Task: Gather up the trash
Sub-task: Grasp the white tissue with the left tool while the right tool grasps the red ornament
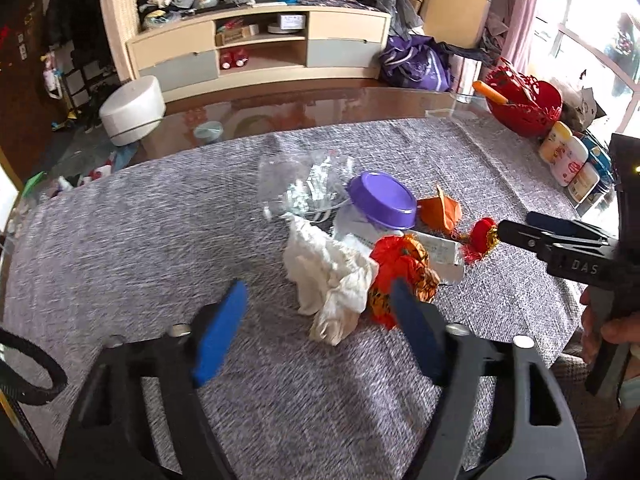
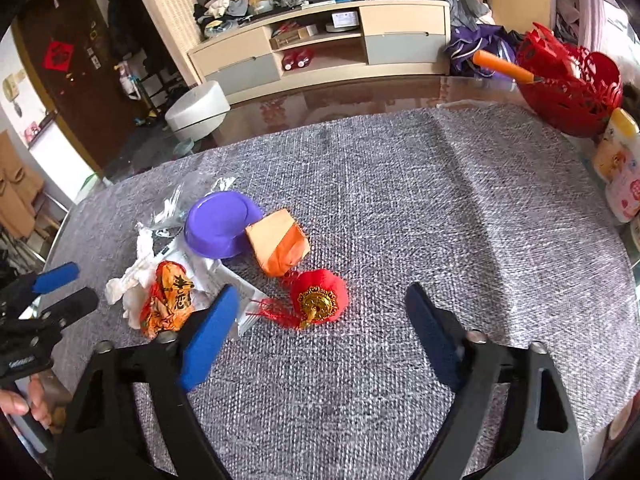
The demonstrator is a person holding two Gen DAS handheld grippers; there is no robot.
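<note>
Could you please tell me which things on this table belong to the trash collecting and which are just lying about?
Trash to collect: crumpled tissue, orange-red wrapper, clear plastic bag, purple lid, orange paper packet.

Probably lying about: red lantern ornament, red basket, bottles.

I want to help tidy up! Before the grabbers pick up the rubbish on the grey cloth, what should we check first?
1. Left tool open and empty: ok.
2. Right tool open and empty: ok.
3. Crumpled white tissue lies just ahead of the left tool, nothing on top of it: ok.
4. Small red fabric lantern with gold cap lies just ahead of the right tool, apart from the folded orange paper: ok.
5. The two tools are clear of each other: ok.
6. A bin or bag to drop rubbish in: cannot tell, none in view.
</note>
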